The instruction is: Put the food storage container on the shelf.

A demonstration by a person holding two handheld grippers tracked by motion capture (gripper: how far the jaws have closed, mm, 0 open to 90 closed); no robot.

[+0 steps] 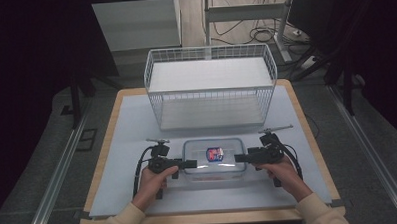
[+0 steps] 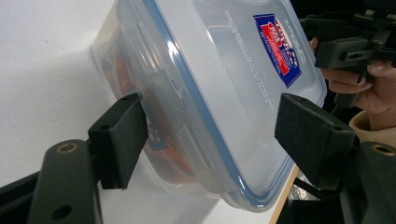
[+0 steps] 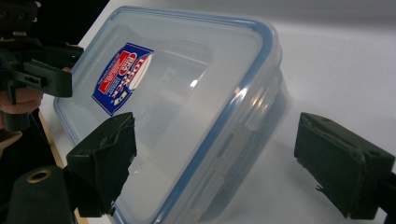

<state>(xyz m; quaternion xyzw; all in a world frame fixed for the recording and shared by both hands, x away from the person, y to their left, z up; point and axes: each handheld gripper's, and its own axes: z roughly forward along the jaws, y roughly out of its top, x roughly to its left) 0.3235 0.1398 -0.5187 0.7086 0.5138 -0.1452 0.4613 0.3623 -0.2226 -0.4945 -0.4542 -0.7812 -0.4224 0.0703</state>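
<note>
A clear plastic container [image 1: 214, 160] with a blue-rimmed lid and a red and blue label lies on the white mat near the front, and something orange-red shows through its wall [image 2: 122, 74]. My left gripper [image 1: 191, 164] is at its left end, open. In the left gripper view [image 2: 215, 140] one pad [image 2: 119, 140] sits by the latch side and the other stands off above the lid. My right gripper [image 1: 239, 158] is at the right end, open. In the right gripper view [image 3: 224, 168] the container's [image 3: 187, 93] latch side lies between wide jaws.
A white wire basket [image 1: 210, 86] with a shelf stands behind the container at the back of the mat. The wooden table edge [image 1: 210, 219] runs along the front. Dark floor, table legs and cables lie beyond.
</note>
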